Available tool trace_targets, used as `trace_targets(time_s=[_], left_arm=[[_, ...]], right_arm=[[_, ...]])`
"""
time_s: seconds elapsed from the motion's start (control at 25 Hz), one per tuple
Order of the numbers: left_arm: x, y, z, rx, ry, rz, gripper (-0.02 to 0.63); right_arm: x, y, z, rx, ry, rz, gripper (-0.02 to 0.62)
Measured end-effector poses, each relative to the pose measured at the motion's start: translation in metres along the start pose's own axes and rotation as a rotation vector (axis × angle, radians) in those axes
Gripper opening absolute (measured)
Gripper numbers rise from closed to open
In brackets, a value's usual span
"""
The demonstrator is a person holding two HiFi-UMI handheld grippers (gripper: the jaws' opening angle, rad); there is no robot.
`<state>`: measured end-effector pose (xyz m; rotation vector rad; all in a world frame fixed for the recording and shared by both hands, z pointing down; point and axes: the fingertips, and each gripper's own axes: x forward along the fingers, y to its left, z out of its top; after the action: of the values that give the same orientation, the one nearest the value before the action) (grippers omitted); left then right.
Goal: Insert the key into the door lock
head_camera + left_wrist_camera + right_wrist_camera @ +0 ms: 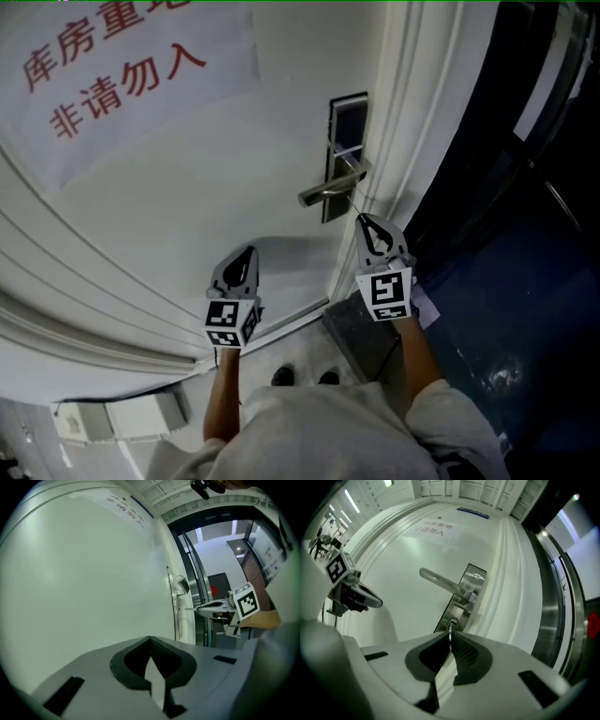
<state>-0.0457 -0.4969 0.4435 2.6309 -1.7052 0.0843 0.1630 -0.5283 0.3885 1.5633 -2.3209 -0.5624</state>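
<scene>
While the person stands close to it, the white door (234, 187) fills most of the head view, with raised mouldings curving along its edge. A large paper sign (122, 66) printed in red characters is stuck high on its face. To the right of the door lies dark floor (525, 309), and the person's forearms reach forward from a pale shirt (328, 431).

The left hand-held gripper (246, 255) points at the bare door panel, well to the left of the lock; its own view shows the jaws clenched tip to tip with nothing between them.

The right hand-held gripper (373, 230) is held level just below the lock plate (345, 155), a tall metal plate near the door's edge. A silver lever handle (328, 190) sticks out from the plate toward the left.

In the right gripper view the jaws are clenched on the key (450, 633), a thin metal piece standing edge-on between the pads. Its free end comes right up to the round keyhole (453, 620) at the plate's lower end; whether it has entered cannot be told.
</scene>
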Motion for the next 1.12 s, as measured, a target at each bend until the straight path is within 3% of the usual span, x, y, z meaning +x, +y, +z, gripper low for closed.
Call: trace_targets(time_s=[0.56, 0.68, 1.12], left_arm=[[-0.002, -0.002, -0.011, -0.008, 0.020, -0.012, 0.017], [0.000, -0.003, -0.010, -0.008, 0.017, -0.016, 0.017], [0.004, -0.005, -0.015, -0.017, 0.023, -0.025, 0.017]], right_arm=[[0.018, -0.003, -0.003, -0.838, 0.086, -0.052, 0.029], [0.021, -0.002, -0.004, -0.892, 0.089, -0.053, 0.029], [0.023, 0.001, -0.001, -0.926, 0.074, -0.054, 0.029]])
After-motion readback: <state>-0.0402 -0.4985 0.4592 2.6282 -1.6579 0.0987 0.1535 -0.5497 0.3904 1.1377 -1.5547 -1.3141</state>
